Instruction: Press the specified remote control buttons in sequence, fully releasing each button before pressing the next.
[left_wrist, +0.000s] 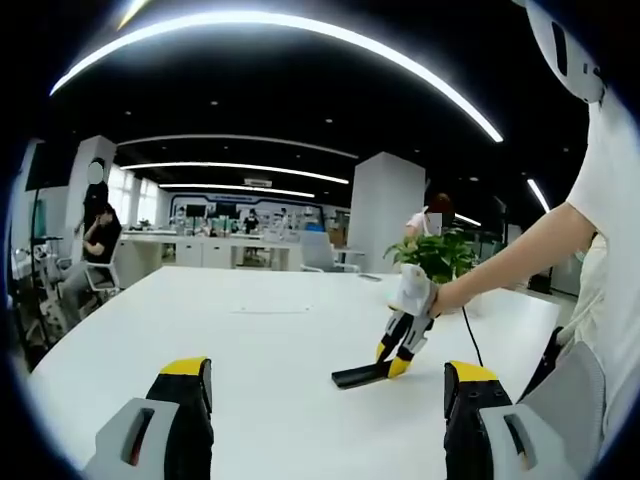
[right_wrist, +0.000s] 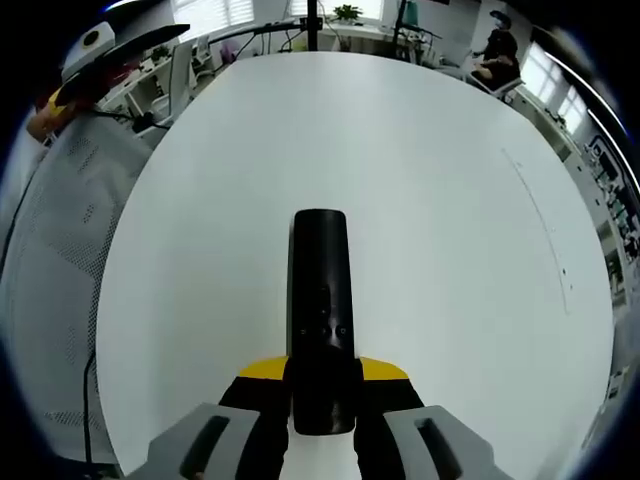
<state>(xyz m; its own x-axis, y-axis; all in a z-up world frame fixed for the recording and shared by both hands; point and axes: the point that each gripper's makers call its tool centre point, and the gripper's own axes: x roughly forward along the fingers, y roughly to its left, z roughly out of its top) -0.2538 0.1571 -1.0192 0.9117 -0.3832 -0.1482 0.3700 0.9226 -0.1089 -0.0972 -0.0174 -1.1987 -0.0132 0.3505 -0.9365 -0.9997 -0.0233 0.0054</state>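
A long black remote control (right_wrist: 319, 300) lies lengthwise on the white table (right_wrist: 450, 200), with small buttons showing near its middle. My right gripper (right_wrist: 322, 372) is shut on the remote's near end, a yellow-tipped jaw on each side. In the left gripper view, that right gripper (left_wrist: 398, 358) comes in from the right on a person's outstretched arm and pins the remote (left_wrist: 358, 375) against the table (left_wrist: 250, 340). My left gripper (left_wrist: 328, 370) is open, its jaws wide apart with nothing between them, a short way in front of the remote.
A potted green plant (left_wrist: 437, 255) stands at the table's far right, and a thin black cable (left_wrist: 470, 340) runs beside it. The person's pale mesh clothing (right_wrist: 60, 250) lies along the table's left side. Someone sits at a desk (left_wrist: 100, 240) far off.
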